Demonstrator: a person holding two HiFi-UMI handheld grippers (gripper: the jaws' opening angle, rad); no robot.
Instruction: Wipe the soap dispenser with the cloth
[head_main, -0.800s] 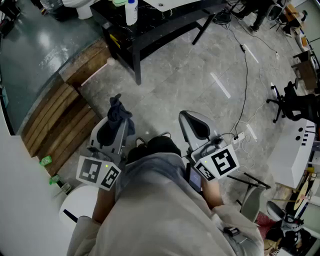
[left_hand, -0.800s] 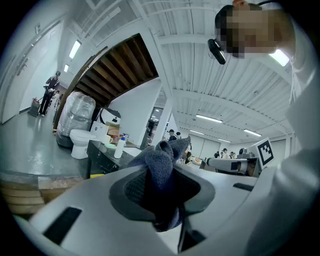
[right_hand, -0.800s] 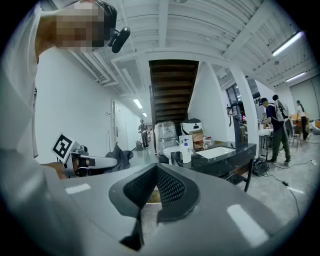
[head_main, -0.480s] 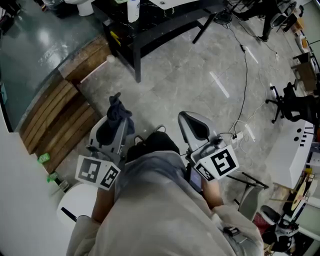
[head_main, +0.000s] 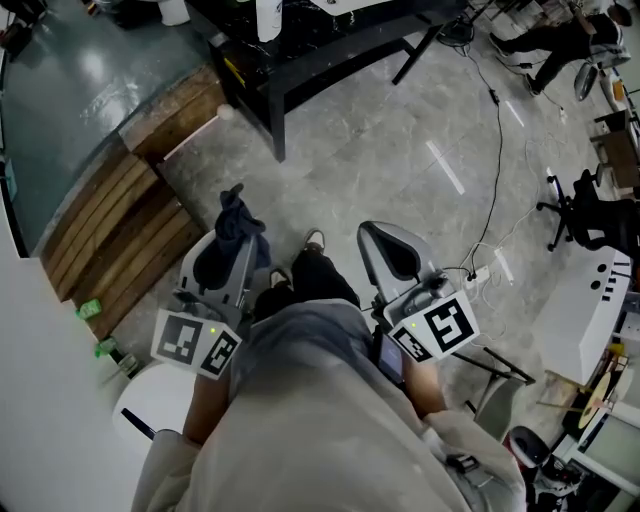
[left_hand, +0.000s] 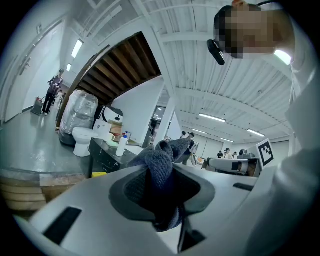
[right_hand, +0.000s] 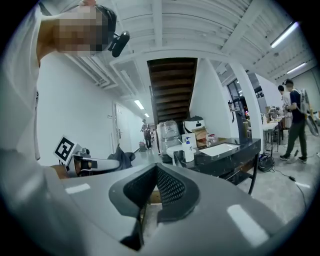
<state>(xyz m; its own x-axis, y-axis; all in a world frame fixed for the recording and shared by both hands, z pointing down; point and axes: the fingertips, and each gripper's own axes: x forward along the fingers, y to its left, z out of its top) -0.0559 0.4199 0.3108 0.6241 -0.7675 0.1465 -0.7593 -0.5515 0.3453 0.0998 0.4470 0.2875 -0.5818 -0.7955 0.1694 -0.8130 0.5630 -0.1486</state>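
The white soap dispenser (head_main: 267, 16) stands on a black table (head_main: 300, 55) at the top edge of the head view, far from both grippers. It also shows small in the left gripper view as the dispenser (left_hand: 121, 144), and in the right gripper view as the dispenser (right_hand: 188, 149) beside a white sink (right_hand: 220, 148). My left gripper (head_main: 229, 248) is shut on a dark blue cloth (head_main: 236, 222), and the bunched cloth (left_hand: 161, 165) sticks up out of its jaws. My right gripper (head_main: 386, 243) is shut with nothing in it (right_hand: 152, 192). Both are held level in front of the person's body.
Wooden planks (head_main: 120, 225) lie at the left by a white wall. A cable (head_main: 490, 180) runs over the grey floor, and an office chair (head_main: 590, 215) and white furniture (head_main: 590, 300) stand at the right. A toilet (left_hand: 82, 139) and people (right_hand: 295, 117) show in the background.
The table and dispenser have slid toward the top edge of the head view. A shoe now shows on the floor between the grippers. Both grippers keep their pose and grip.
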